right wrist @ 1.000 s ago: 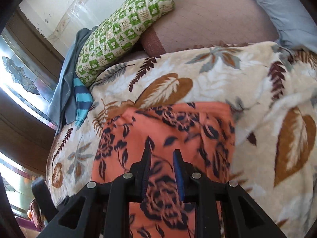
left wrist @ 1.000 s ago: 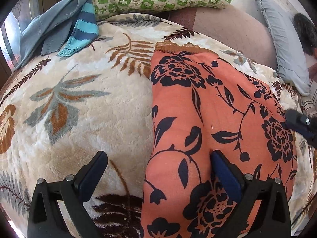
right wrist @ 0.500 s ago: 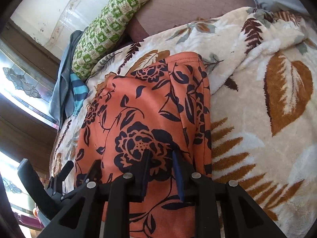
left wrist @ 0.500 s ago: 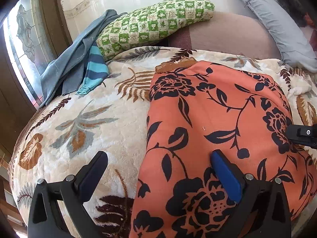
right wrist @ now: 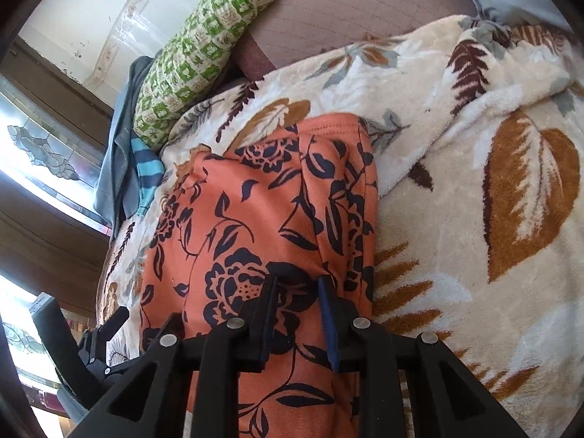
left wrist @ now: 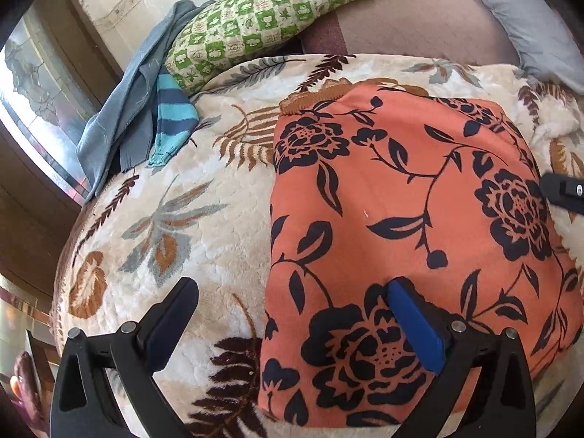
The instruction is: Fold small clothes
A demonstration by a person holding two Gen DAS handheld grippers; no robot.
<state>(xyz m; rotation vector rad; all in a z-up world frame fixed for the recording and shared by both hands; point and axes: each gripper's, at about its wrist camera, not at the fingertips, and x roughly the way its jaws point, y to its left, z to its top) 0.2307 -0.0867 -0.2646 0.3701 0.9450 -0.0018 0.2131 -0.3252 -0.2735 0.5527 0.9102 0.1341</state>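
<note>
On the leaf-print fleece blanket (left wrist: 153, 241) lies the orange black-flowered knit garment (left wrist: 401, 219), soft, light, likely to sag. Left hand-held gripper (left wrist: 292, 321) spread wide, straddling its near-left edge; right hand-held gripper (right wrist: 297, 314) narrow, grip uncertain. Best hold: hemmed corners.

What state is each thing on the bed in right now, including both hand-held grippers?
Orange floral garment: lying flat on the blanket, folded lengthwise.
Left hand-held gripper: open wide, straddling the garment's left edge.
Right hand-held gripper: jaws narrow over the garment; grip unclear.
Leaf-print blanket: spread out, rumpled at the far right.
Striped teal garment: unfolded, bunched by the pillow.
Green checked pillow: leaning against the wall.
</note>
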